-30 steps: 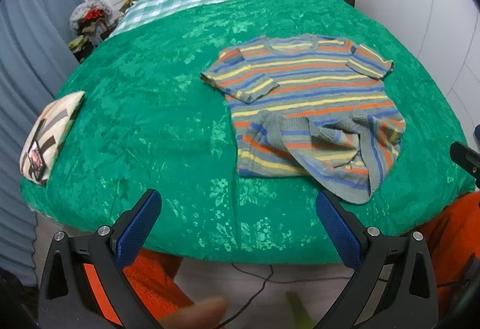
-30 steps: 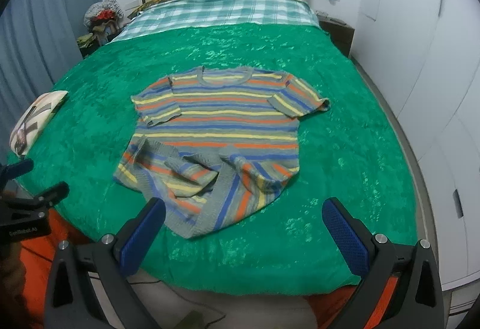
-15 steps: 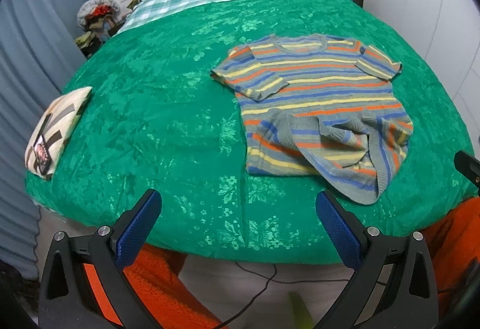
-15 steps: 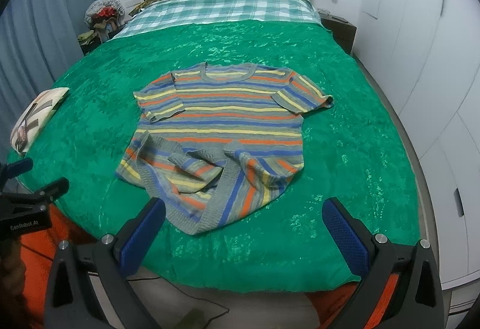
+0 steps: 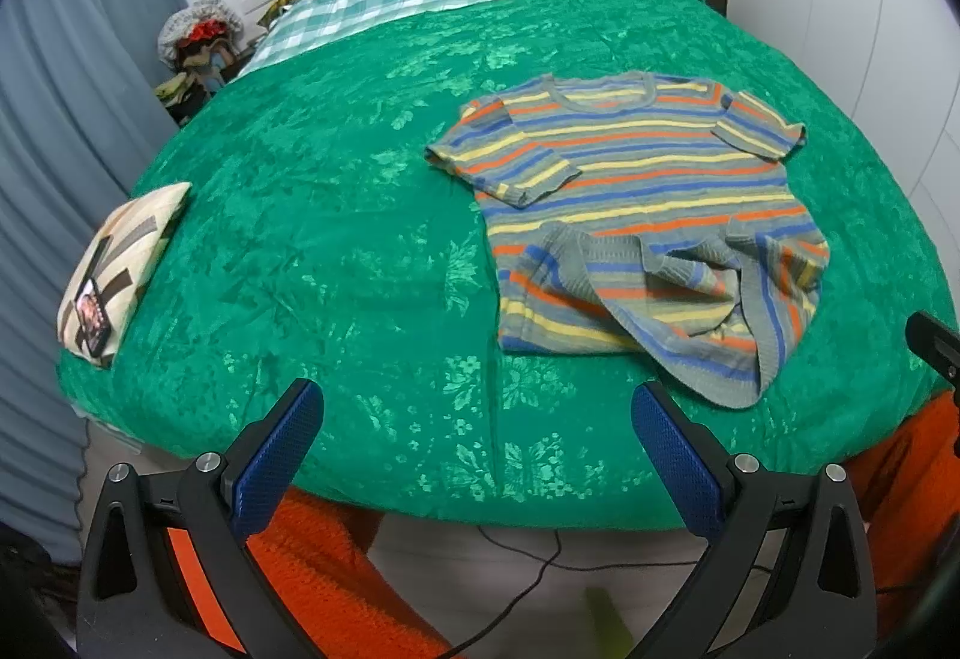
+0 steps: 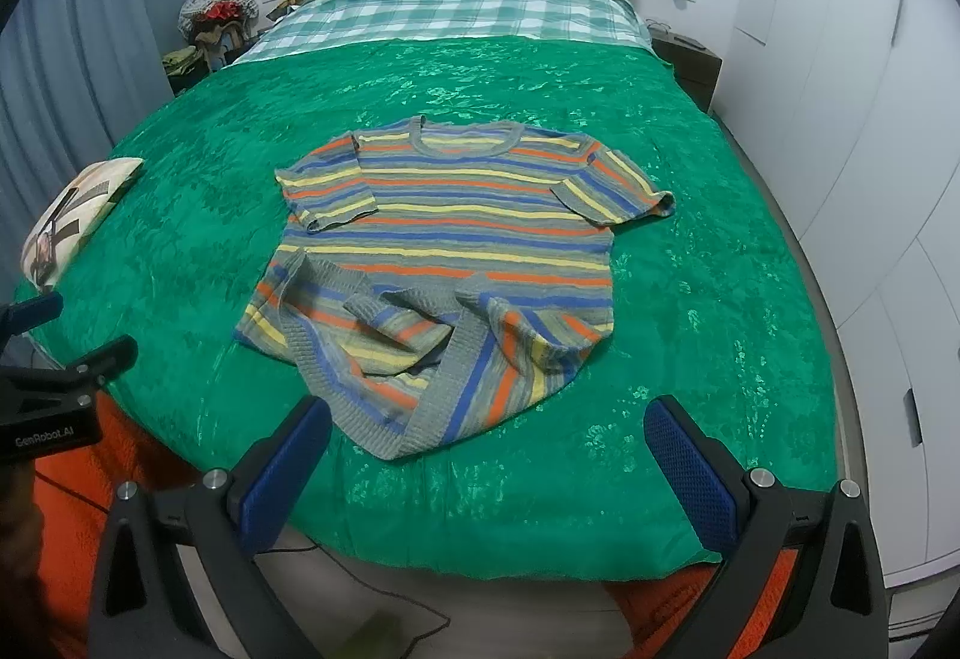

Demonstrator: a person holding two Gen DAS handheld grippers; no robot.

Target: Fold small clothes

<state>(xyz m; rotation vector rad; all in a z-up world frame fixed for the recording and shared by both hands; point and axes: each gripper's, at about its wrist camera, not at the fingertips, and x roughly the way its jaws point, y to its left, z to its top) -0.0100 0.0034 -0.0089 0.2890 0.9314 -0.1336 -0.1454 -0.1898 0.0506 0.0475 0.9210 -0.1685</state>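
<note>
A small striped knit sweater (image 5: 630,191) (image 6: 456,215) lies face up on the green bedspread (image 5: 336,251) (image 6: 690,299), neck away from me, sleeves spread. Its hem is rumpled and flipped up toward the near edge of the bed. My left gripper (image 5: 477,419) is open, hovering over the near edge of the bed, left of the sweater's hem. My right gripper (image 6: 486,437) is open too, just short of the crumpled hem. Nothing sits between either pair of fingers. The left gripper (image 6: 60,353) also shows at the left edge of the right wrist view.
A patterned cushion (image 5: 114,263) (image 6: 66,215) with a phone on it lies at the bed's left edge. Checked bedding (image 6: 444,11) and a headboard are at the far end. White wardrobe doors (image 6: 870,179) stand on the right. A cable (image 5: 540,569) runs on the floor below.
Both grippers have moved slightly forward toward the bed, so the sweater appears a little nearer. Both stay open, and the sweater has not been touched.
</note>
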